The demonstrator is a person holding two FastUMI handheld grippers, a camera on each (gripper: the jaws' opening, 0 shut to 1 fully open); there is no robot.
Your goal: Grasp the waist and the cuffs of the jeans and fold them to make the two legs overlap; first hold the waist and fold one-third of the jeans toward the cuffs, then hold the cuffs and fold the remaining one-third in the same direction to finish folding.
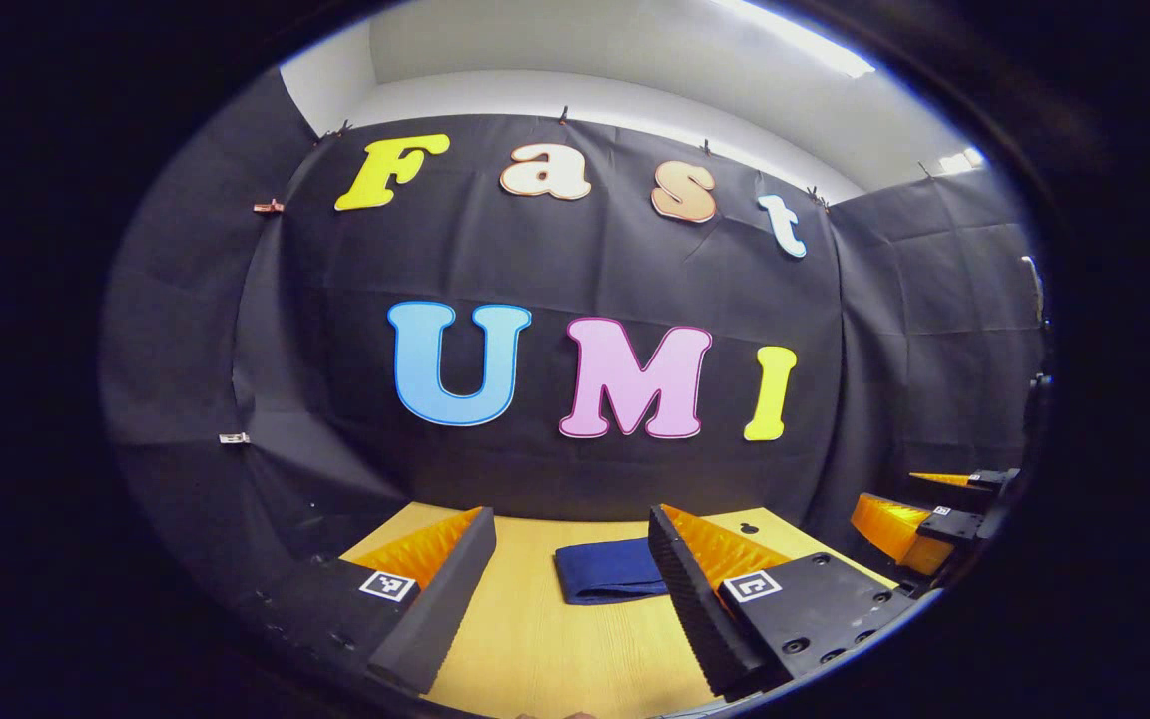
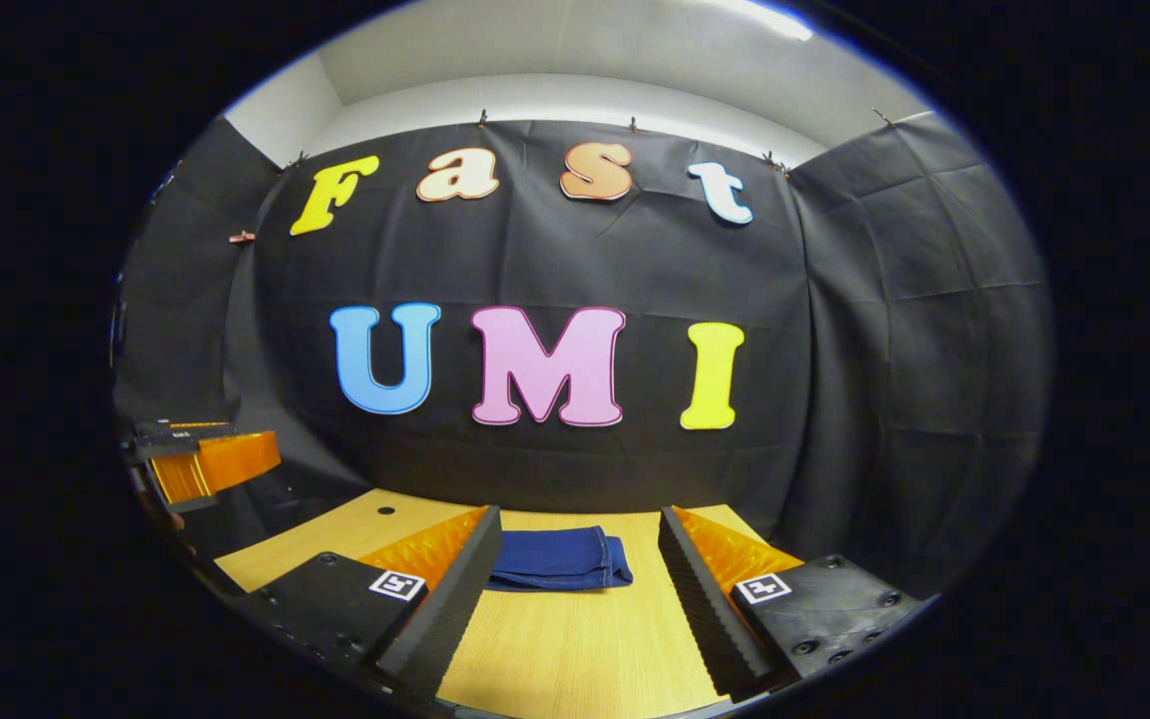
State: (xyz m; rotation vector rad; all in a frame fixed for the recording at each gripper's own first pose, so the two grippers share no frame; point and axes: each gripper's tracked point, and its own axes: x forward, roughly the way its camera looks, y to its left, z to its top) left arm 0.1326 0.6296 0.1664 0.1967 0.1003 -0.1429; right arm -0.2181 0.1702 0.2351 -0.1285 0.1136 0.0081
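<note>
Left gripper view: jeans (image 1: 607,570) folded, right edge hidden by finger | both grippers' fingers apart, empty

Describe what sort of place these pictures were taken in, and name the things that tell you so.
Probably a recording booth rather than a home: black cloth walls pinned up with clips, a bare wooden table holding only folded jeans, and two open handheld grippers, left gripper and right gripper.

One pair of jeans, two grippers sitting in the booth

One folded pair of jeans (image 2: 557,559) is lying on one wooden table (image 2: 585,649); the left gripper (image 1: 570,599) and right gripper (image 2: 575,604) are flanking it, the other gripper appearing at 3 o'clock and 9 o'clock respectively.
</note>
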